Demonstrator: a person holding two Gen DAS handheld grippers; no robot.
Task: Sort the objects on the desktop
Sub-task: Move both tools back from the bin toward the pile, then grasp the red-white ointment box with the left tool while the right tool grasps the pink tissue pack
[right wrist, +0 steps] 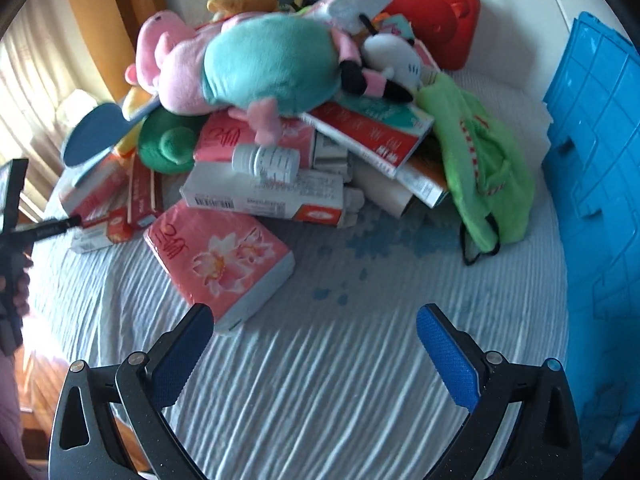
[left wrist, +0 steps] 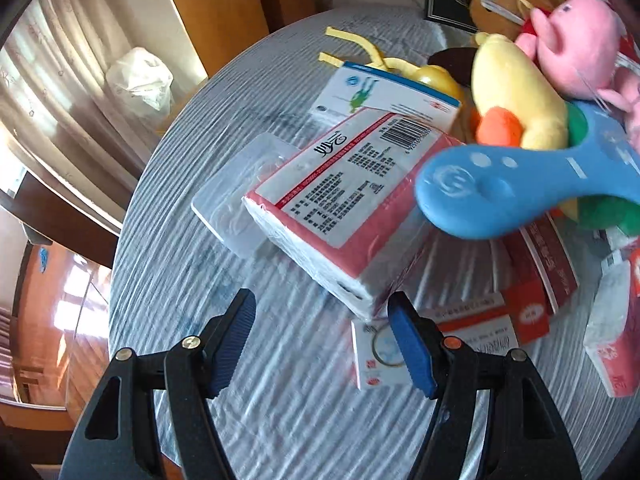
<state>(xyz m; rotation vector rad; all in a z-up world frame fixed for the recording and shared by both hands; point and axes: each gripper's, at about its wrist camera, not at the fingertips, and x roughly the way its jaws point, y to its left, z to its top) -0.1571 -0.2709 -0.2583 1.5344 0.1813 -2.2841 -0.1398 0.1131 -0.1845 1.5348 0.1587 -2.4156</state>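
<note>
Left hand-held gripper (left wrist: 322, 344) hangs spread over the table (left wrist: 248, 380), the pink tissue pack (left wrist: 352, 208) just ahead between its fingertips.

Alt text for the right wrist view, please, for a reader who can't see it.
The open right claw hovers empty over a ribbed table cover, facing a pile of plush toys, boxes and a white bottle. A pink tissue pack lies nearest, by its left finger; a blue crate stands at right.

The tissue pack (left wrist: 352, 204) bears a barcode and small print too blurred to read.
</note>
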